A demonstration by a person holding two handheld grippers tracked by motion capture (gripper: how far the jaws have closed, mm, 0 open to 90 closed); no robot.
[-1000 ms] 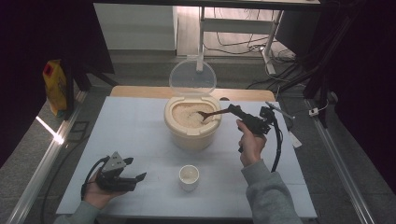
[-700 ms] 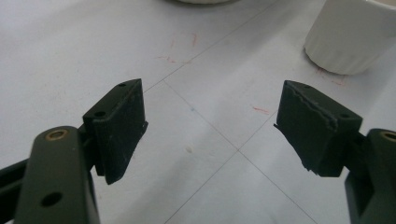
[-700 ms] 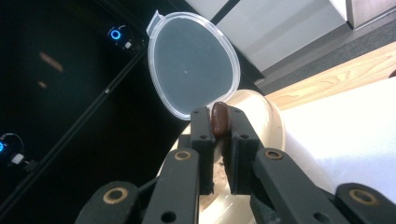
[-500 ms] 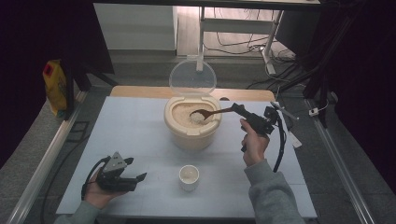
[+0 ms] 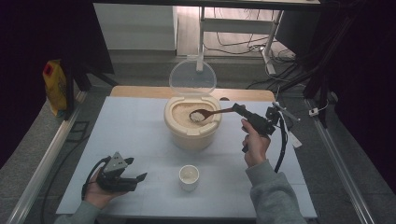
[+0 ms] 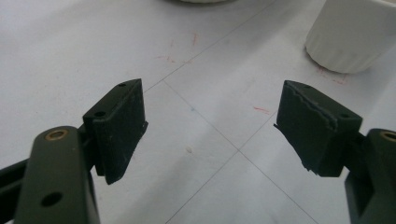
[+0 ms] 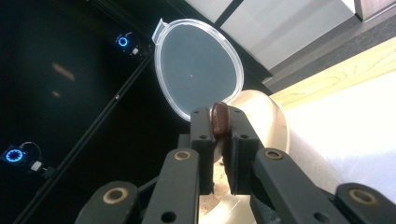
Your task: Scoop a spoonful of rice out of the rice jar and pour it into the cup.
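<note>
A beige tub of rice [image 5: 192, 122] stands mid-table with its clear lid [image 5: 192, 79] hinged upright behind it. My right gripper [image 5: 238, 108] is shut on the handle of a brown wooden spoon [image 5: 208, 114]. The spoon's bowl holds rice just above the tub's surface. In the right gripper view the spoon handle's end [image 7: 219, 118] sits clamped between the jaws, with the lid [image 7: 198, 65] beyond. A small white cup [image 5: 189, 177] with rice stands near the front. My left gripper [image 5: 139, 178] rests open at the front left, pointing toward the cup [image 6: 355, 35], nothing between its pads.
A yellow bag [image 5: 55, 86] stands off the table's left side. Cables and a table leg lie beyond the far edge. A wooden strip [image 5: 140, 91] runs along the back of the pale mat [image 5: 121, 126].
The spoon's bowl has lifted out of the rice with a scoop in it, and the right hand has shifted slightly. The left gripper has stayed put.
</note>
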